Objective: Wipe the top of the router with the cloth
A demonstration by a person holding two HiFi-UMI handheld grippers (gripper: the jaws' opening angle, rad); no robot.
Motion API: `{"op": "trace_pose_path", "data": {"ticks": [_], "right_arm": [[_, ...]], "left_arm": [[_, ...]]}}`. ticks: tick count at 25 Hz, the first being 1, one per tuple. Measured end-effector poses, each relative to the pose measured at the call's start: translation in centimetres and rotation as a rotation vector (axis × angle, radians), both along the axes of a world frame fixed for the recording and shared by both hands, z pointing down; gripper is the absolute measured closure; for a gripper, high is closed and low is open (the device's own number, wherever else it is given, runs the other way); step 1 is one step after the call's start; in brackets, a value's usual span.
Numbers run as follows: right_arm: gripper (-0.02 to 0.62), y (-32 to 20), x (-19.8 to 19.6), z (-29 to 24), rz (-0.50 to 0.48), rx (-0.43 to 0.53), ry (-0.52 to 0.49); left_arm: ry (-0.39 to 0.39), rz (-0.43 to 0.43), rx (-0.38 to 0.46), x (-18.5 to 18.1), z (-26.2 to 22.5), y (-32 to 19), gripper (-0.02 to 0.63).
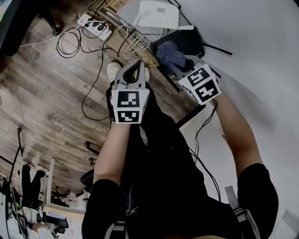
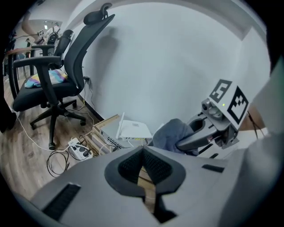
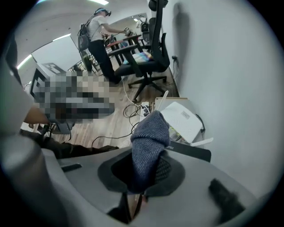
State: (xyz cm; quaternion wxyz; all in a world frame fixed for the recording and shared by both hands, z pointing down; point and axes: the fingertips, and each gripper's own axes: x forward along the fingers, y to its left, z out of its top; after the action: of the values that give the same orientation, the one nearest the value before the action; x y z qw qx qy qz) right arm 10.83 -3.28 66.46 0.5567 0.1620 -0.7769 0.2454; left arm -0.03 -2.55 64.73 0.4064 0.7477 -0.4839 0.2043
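A grey-blue cloth [image 1: 170, 56] hangs bunched from my right gripper [image 1: 181, 70], whose jaws are shut on it. It hovers over the near end of a flat black router [image 1: 187, 41] on the floor by the white wall. A white router [image 1: 157, 14] lies just beyond, on a low box. In the right gripper view the cloth [image 3: 148, 139] fills the jaws, with the black router [image 3: 191, 150] and the white router [image 3: 184, 119] past it. My left gripper [image 1: 135, 66] is shut on nothing, left of the cloth. In the left gripper view its pads [image 2: 153, 166] touch, and the cloth [image 2: 171, 135] shows.
A white power strip [image 1: 96, 25] and looped black cables [image 1: 70, 44] lie on the wood floor to the left. A black office chair [image 2: 57, 84] stands by the wall. A person [image 3: 100, 31] works at a desk far off. My legs fill the middle.
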Motion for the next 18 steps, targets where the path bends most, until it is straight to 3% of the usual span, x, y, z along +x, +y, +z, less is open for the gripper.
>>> {"op": "trace_pose_path", "data": {"ticks": [4, 8, 18], "right_arm": [[0.532, 0.7, -0.1, 3.5, -0.059, -0.076, 0.075], [0.531, 0.5, -0.4, 6.3, -0.036, -0.127, 0.104], [0.531, -1.1, 0.9, 10.9, -0.002, -0.088, 0.228]], "left_arm": [[0.000, 0.026, -0.035, 0.0, 1.5, 0.8, 0.594], [-0.012, 0.052, -0.069, -0.5, 2.5, 1.6, 0.594], [-0.047, 0.093, -0.108, -2.7, 3.4, 2.8, 0.594]]}}
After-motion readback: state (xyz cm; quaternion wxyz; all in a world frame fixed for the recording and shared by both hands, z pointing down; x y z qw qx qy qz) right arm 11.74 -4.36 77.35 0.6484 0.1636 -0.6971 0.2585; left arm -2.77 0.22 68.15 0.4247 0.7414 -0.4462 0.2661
